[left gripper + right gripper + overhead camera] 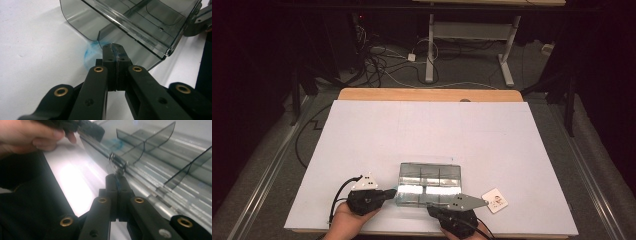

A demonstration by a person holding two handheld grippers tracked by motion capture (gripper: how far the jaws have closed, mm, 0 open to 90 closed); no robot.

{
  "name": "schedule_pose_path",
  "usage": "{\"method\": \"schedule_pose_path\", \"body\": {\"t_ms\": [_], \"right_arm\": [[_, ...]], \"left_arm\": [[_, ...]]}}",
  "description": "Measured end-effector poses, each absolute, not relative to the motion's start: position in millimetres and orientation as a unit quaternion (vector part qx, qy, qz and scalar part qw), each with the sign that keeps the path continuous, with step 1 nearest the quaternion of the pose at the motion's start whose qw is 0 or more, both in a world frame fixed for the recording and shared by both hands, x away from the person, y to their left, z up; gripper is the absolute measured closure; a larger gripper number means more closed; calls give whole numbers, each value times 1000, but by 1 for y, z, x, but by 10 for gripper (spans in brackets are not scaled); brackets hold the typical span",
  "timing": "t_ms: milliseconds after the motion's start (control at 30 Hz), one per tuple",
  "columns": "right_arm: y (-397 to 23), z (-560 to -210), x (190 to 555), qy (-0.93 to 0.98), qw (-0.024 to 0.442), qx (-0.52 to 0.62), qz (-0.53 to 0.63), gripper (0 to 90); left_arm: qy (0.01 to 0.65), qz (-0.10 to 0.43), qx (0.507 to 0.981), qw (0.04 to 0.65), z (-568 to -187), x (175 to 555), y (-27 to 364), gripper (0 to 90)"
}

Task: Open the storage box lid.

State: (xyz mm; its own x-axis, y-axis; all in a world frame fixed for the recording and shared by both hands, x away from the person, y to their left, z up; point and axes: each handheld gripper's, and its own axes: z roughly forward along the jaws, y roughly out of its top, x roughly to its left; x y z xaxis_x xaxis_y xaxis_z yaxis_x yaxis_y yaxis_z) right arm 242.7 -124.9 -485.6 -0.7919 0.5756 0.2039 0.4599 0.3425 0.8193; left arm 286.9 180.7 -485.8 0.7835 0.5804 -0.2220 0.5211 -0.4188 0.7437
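- High view: a clear plastic box [430, 184] with dividers sits on the white table [362, 145], near the front edge. The left gripper [393, 192] lies low at the box's front left corner and the right gripper [430, 210] comes in at its front edge, both held in the person's hands from below. A small card [495, 200] lies just right of the box, apart from it

- Left gripper view: the left gripper [113, 48] has its jaws pressed fully together with nothing between them; the tips point at the lower corner of the box [140, 22], which looks tipped up or opened. A blue smudge [91, 51] marks the table by the tips. I can't tell whether the tips touch the plastic. The risk I see: closed tips shoved against that smooth corner could skid the light box away

- Right gripper view: the right gripper [117, 178] is also closed, empty, its tips close under the small latch [116, 163] on the box edge [150, 165]. The left hand [30, 135] rests at the far end. A prying push here might slip off the latch, or flip the lid suddenly and jolt the dividers
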Motion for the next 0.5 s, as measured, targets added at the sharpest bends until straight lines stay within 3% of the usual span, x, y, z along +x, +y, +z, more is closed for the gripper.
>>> {"method": "schedule_pose_path", "body": {"t_ms": [500], "right_arm": [[-128, -480, 242, 807, 60, 315, 496, 900]], "left_arm": [[325, 35, 843, 427, -486, 287, 180, 874]]}}
